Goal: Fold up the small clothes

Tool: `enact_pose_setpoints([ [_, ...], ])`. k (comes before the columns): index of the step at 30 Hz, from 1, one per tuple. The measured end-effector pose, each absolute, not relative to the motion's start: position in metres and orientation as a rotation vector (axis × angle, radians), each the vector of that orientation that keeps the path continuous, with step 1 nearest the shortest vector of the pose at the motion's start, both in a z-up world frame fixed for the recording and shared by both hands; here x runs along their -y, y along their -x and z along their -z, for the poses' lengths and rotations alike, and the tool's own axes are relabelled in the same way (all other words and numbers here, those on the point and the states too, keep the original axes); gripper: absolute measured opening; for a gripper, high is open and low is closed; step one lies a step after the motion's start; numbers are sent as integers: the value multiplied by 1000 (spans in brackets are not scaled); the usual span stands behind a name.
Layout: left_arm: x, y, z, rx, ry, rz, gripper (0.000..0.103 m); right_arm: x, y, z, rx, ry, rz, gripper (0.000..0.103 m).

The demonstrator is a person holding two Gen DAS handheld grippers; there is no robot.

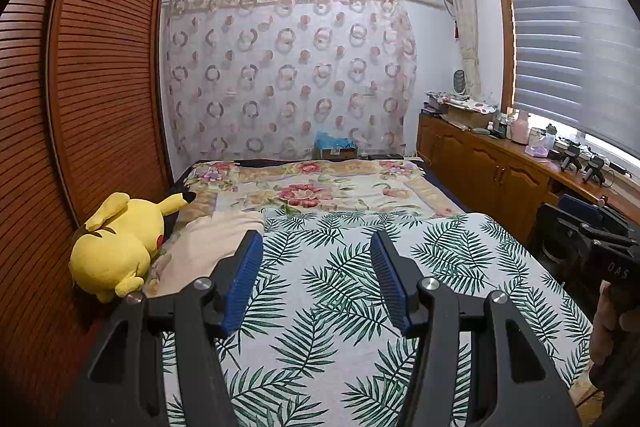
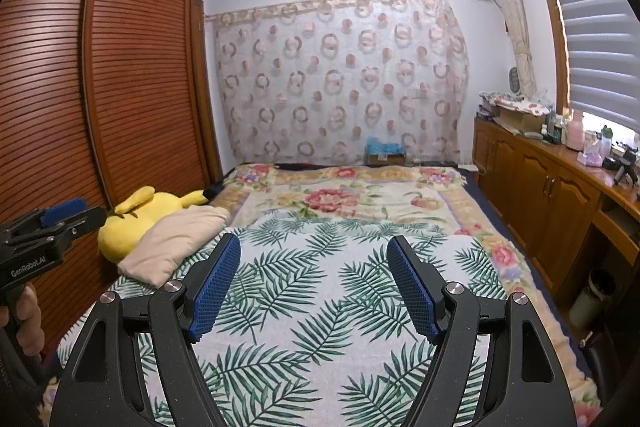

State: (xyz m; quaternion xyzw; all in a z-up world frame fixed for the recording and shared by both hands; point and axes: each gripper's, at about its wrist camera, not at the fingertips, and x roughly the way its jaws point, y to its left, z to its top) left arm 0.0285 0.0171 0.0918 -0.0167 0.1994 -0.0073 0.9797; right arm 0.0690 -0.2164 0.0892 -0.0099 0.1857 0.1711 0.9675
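A beige garment [image 2: 176,243] lies bunched at the left side of the bed, against a yellow plush toy [image 2: 132,223]; it also shows in the left wrist view [image 1: 208,251]. My left gripper [image 1: 316,239] is open and empty, held above the palm-leaf sheet [image 1: 340,287], to the right of the garment. My right gripper [image 2: 314,243] is open and empty above the same sheet [image 2: 320,307]. The left gripper also shows at the left edge of the right wrist view [image 2: 60,217].
The yellow plush toy [image 1: 116,247] lies by the wooden louvred wardrobe [image 1: 80,107]. A floral blanket [image 1: 320,187] covers the far bed. A wooden cabinet [image 1: 500,167] with bottles and clutter runs along the right under the window. A patterned curtain [image 1: 288,75] hangs behind.
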Motion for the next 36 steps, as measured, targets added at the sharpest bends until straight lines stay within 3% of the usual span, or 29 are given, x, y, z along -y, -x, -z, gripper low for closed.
enact_pose_setpoints([
  [36, -23, -28, -91, -399, 31, 12, 55, 218, -69, -90, -375, 20, -346, 78],
])
